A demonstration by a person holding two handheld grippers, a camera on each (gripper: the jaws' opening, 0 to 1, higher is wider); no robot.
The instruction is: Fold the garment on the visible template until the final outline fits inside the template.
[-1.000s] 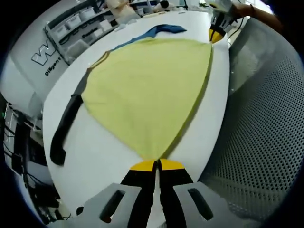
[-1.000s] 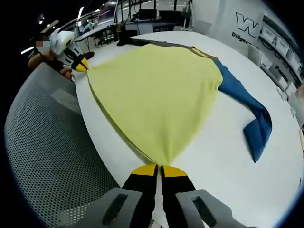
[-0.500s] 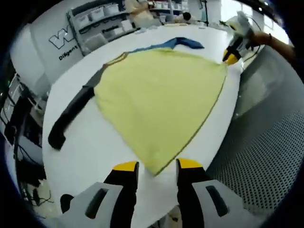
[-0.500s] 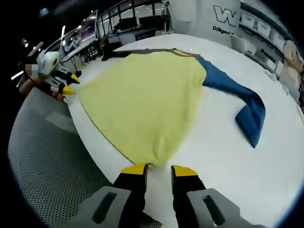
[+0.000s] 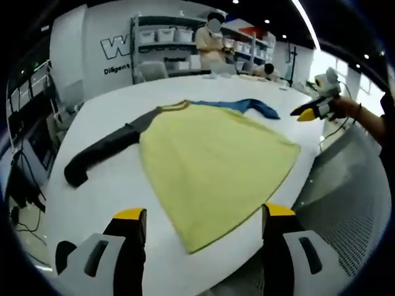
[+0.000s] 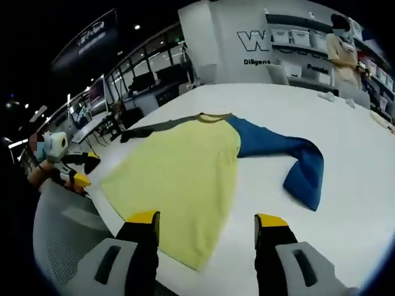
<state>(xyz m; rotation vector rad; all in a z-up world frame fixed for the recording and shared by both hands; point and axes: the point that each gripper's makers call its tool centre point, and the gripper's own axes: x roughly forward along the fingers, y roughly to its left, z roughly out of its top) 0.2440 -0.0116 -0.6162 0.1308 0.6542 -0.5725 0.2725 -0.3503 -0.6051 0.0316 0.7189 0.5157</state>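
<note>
The garment lies flat on the white table (image 5: 111, 203): a yellow body (image 5: 216, 163), a black sleeve (image 5: 102, 154) out to the left and a blue sleeve (image 5: 250, 106) at the far side. My left gripper (image 5: 203, 216) is open wide, its jaws raised above the near hem corner and holding nothing. In the right gripper view the yellow body (image 6: 182, 176), blue sleeve (image 6: 293, 160) and black sleeve (image 6: 154, 127) spread ahead of my right gripper (image 6: 207, 219), also open and empty. Each gripper appears in the other's view: the right gripper (image 5: 313, 111), the left gripper (image 6: 73, 177).
A grey mesh chair back (image 5: 355, 209) stands at the table's near edge, also the mesh chair (image 6: 65, 240). A person (image 5: 213, 43) stands by shelves with bins beyond the table. Desks and monitors (image 6: 99, 98) lie farther off.
Both grippers were shut on the hem corners of the yellow body a second ago. They opened, let the cloth drop flat, and have drawn back and up.
</note>
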